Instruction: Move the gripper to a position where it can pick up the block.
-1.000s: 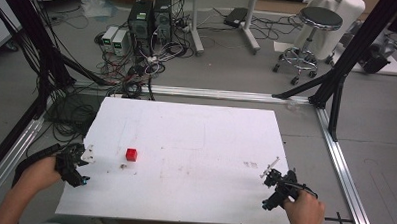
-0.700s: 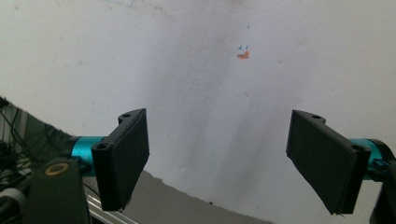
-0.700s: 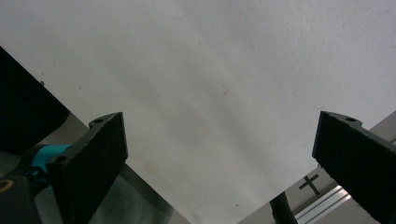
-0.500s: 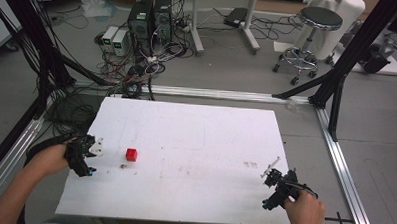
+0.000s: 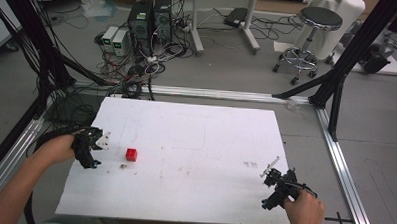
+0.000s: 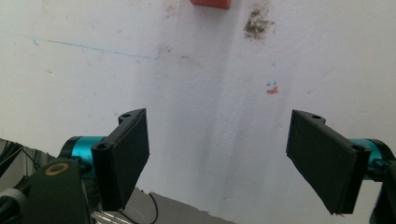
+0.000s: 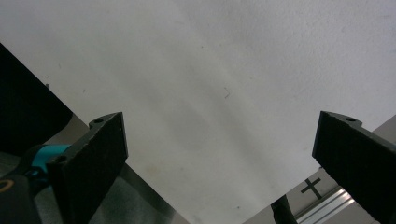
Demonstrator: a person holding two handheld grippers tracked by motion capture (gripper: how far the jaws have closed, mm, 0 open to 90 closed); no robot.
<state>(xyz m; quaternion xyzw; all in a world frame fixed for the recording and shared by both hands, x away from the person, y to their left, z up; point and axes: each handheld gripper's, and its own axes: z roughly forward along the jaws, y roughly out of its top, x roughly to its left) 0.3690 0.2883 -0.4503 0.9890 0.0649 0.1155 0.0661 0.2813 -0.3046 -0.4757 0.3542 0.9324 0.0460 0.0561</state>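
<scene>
A: Where is the red cube (image 5: 131,154) placed?

B: It is set on the white table (image 5: 200,142), toward the left side and slightly nearer the person's edge than the middle. A small dark smudge (image 5: 123,166) is seen on the surface just beside it, on the near side.

A: Which gripper is nearer to it?

B: The left gripper (image 5: 91,147) is clearly the nearer one; only a short stretch of bare board is left between it and the cube. The right gripper (image 5: 276,182) is held well apart, near the right front corner of the table.

A: How is the cube placed relative to the left jaws?

B: In the left gripper view the cube (image 6: 210,3) is cut by the top edge, ahead of the jaws and roughly on the line between them, a little toward the left jaw's side. No long axis is presented, so little turning of the hand is judged to be needed; a straight advance is what the next move is thought to call for.

A: And the state of the jaws?

B: Both pairs are spread wide with nothing between them. In the right gripper view only bare white board is faced.
</scene>
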